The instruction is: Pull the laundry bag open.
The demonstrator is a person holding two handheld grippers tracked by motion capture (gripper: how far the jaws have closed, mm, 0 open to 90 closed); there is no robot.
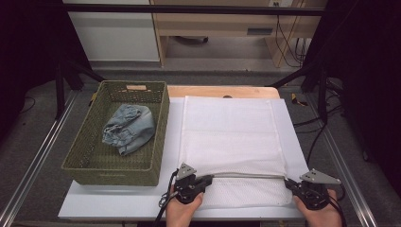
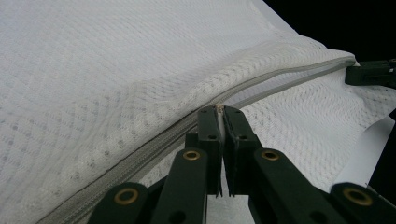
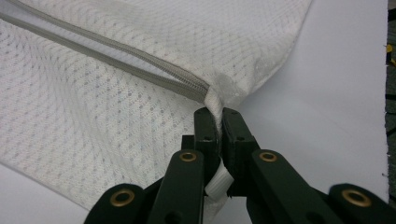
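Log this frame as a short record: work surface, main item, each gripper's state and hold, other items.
surface: white board on a table
main item: white mesh laundry bag, flat, grey zipper along its near part
left gripper: shut on the zipper pull
right gripper: shut on the bag's corner at the zipper's end
other: green wicker basket left of the bag, holding crumpled jeans

Left of my white board [image 1: 118,201] sits the green woven basket [image 1: 161,137], a crumpled blue denim garment [image 1: 128,128] lying inside it; beyond the basket, a wooden tabletop edge [image 1: 222,91] and black cables [image 1: 288,42] on the floor.
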